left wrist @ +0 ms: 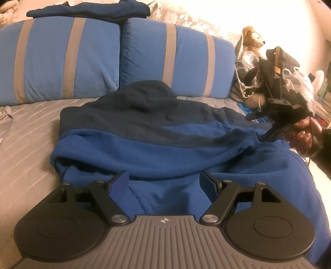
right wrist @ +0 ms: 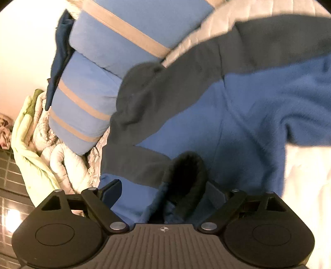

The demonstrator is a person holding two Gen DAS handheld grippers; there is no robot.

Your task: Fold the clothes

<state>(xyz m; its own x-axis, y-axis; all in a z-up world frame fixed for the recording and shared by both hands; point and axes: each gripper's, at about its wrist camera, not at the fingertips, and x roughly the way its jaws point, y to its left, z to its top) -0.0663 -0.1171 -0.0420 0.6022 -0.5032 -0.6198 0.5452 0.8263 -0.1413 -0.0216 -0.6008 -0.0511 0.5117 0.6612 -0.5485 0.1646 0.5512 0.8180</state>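
Right up close in the left wrist view, the left gripper [left wrist: 164, 182] hangs low over the blue fleece hoodie [left wrist: 165, 144], its two fingers spread wide with bright blue fabric showing between them and nothing pinched. Over in the right wrist view, the right gripper [right wrist: 163, 192] is tilted hard, fingers also set wide apart, and a dark fuzzy cuff [right wrist: 186, 180] of the sleeve sits between them; whether either pad actually presses on it, I cannot tell. The hoodie lies spread on the grey quilted bedspread [left wrist: 31, 128], bright blue in the body with a navy band across the shoulders and a navy hood [left wrist: 149, 93] bunched at the far end, resting against the pillows.

Out to the side in the left view, a hand [left wrist: 302, 136] holds the right gripper's black handle, its tips reaching down to the hoodie's right edge.

Further back, two blue pillows with tan stripes, the left pillow [left wrist: 60, 60] and the right pillow [left wrist: 178, 55], stand side by side against the head of the bed. On top of them lies a folded navy garment [left wrist: 89, 10]. Off to the far right, a teddy bear [left wrist: 253, 39] sits among dark bags and clear plastic. In the right view, a pale puffy jacket [right wrist: 60, 157] is heaped beside the pillows.
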